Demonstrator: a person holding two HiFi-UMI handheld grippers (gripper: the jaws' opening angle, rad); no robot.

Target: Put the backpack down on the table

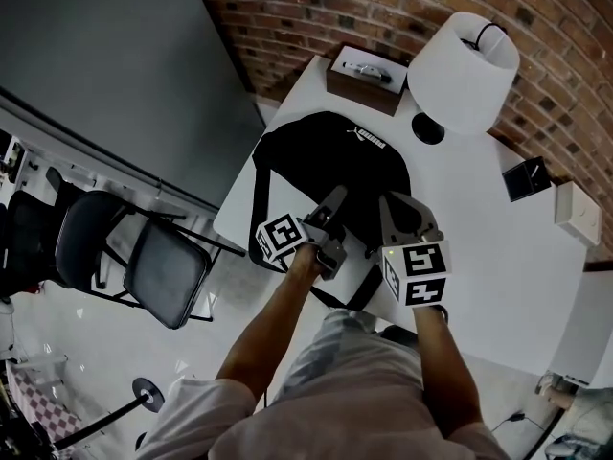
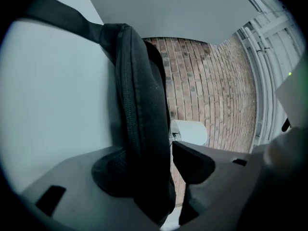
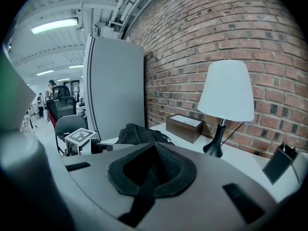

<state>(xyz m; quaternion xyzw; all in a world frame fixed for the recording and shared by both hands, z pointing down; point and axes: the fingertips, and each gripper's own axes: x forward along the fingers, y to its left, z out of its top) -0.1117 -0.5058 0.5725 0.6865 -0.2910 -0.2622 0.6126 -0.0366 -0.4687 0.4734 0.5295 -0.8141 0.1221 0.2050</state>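
The black backpack (image 1: 330, 156) lies flat on the white table (image 1: 508, 276), and its straps hang over the near edge. My left gripper (image 1: 330, 214) is level at the bag's near rim. In the left gripper view the bag's zippered edge (image 2: 139, 105) stands between the jaws against the left pad (image 2: 108, 174). The right pad (image 2: 192, 162) is just clear of it, so this gripper is open. My right gripper (image 1: 407, 214) is beside it, open, with a black strap (image 3: 142, 196) lying loose across its bared pad (image 3: 163, 162).
A white lamp (image 1: 465, 70) and a brown box (image 1: 364, 77) stand behind the bag by the brick wall. A small black holder (image 1: 527, 178) and a white box (image 1: 578, 212) sit at the right. A black chair (image 1: 163, 266) stands on the floor to the left.
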